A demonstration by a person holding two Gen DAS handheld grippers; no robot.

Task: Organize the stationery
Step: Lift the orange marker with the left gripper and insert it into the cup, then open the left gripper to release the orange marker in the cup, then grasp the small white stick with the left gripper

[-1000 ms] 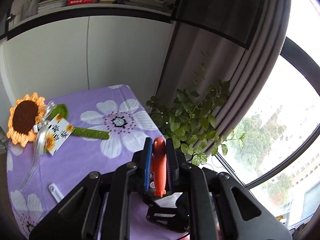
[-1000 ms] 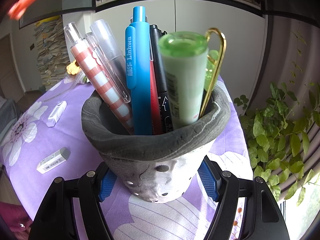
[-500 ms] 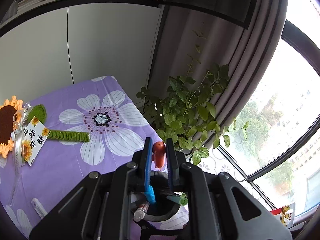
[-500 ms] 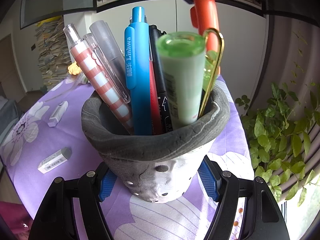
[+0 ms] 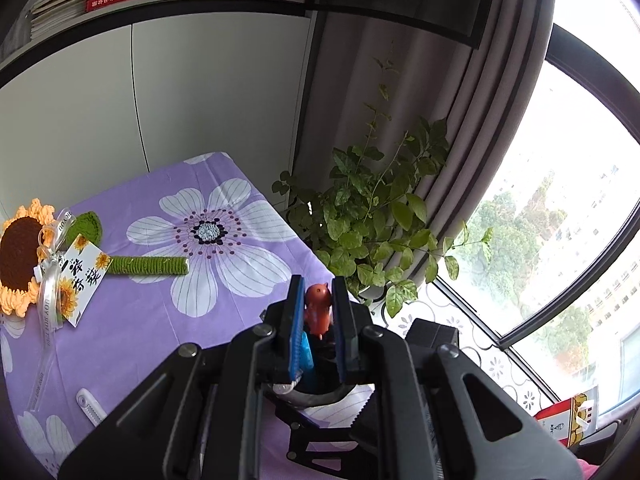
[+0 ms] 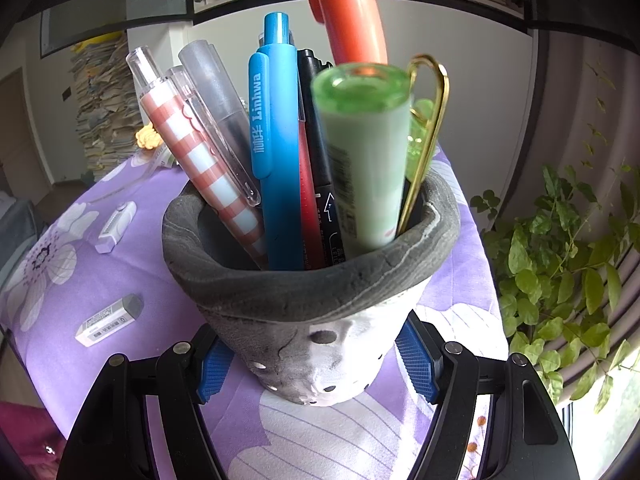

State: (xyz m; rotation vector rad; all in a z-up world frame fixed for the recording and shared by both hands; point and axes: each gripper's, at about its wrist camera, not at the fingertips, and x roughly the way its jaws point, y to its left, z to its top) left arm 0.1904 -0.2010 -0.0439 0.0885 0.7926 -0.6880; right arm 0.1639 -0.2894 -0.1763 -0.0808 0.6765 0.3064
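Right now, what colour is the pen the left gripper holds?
Orange pen, clearest in the right wrist view.

Grey-rimmed white ceramic pen pot is crowded: blue click pen, pale green tube, gold wire clip block my orange pen. Only gap: behind the tube.

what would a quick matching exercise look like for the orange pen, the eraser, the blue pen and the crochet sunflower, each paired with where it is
Things:
1. orange pen
2. eraser
3. blue pen
4. crochet sunflower

Places:
A. lying flat on the purple cloth, left of the pen holder
B. standing inside the grey pen holder
C. clamped in the left hand-held gripper, above the holder
D. lying on the cloth with a paper tag tied to it

Pairs: 1-C, 2-A, 3-B, 4-D
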